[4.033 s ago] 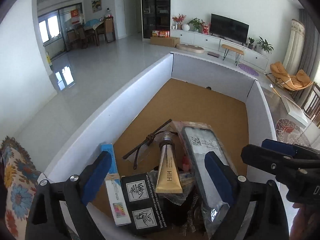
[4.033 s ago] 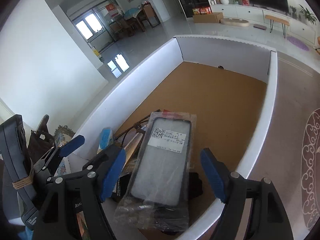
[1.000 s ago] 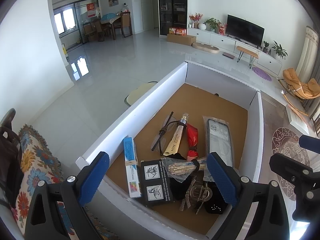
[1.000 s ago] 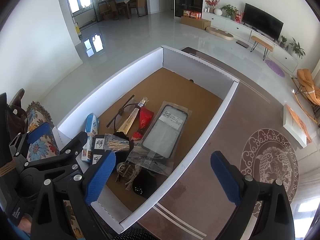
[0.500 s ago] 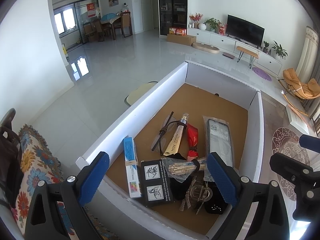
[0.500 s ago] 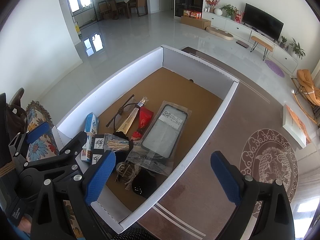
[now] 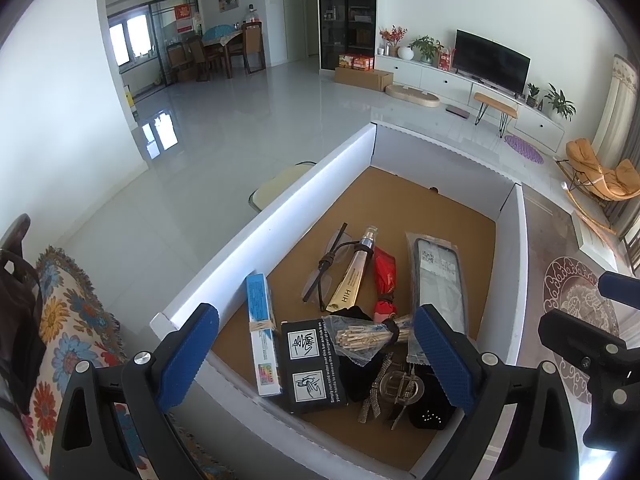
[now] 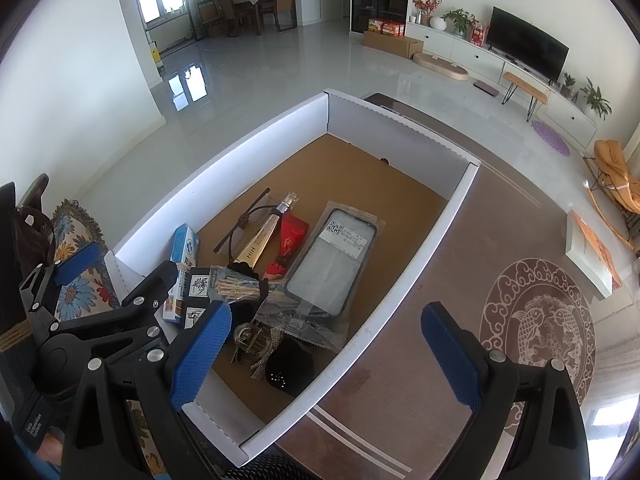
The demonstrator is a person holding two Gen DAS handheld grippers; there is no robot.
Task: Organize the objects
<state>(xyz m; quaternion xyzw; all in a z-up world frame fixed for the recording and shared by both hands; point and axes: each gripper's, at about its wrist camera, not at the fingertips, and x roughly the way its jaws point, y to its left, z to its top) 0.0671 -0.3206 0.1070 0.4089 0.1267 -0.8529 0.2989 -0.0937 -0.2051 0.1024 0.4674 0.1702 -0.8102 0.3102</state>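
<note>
A white cardboard box (image 7: 280, 216) (image 8: 224, 164) with a brown floor holds several small objects at its near end. Among them are a bagged phone case (image 7: 438, 280) (image 8: 332, 260), a gold tube (image 7: 352, 280) (image 8: 260, 238), a red packet (image 7: 384, 280) (image 8: 290, 240), a blue-and-white carton (image 7: 262, 332) (image 8: 182, 264), a black printed box (image 7: 310, 364), a bag of wooden sticks (image 7: 364, 338) (image 8: 236, 280), a buckle (image 7: 400, 386) (image 8: 252, 338) and glasses (image 7: 328, 260). My left gripper (image 7: 316, 354) hangs open above the box's near end. My right gripper (image 8: 326, 354) is open over the box's right wall. Both hold nothing.
The box rests on a brown table with a carp-patterned mat (image 8: 540, 328). A floral cloth (image 7: 60, 320) and a dark bag (image 7: 16, 304) lie to the left. The far half of the box floor (image 7: 400, 208) is bare. A glossy tiled living room spreads beyond.
Four seconds ago both grippers were low over the objects, the right one around the phone case. Both have since risen and pulled back; over the last second nothing moves.
</note>
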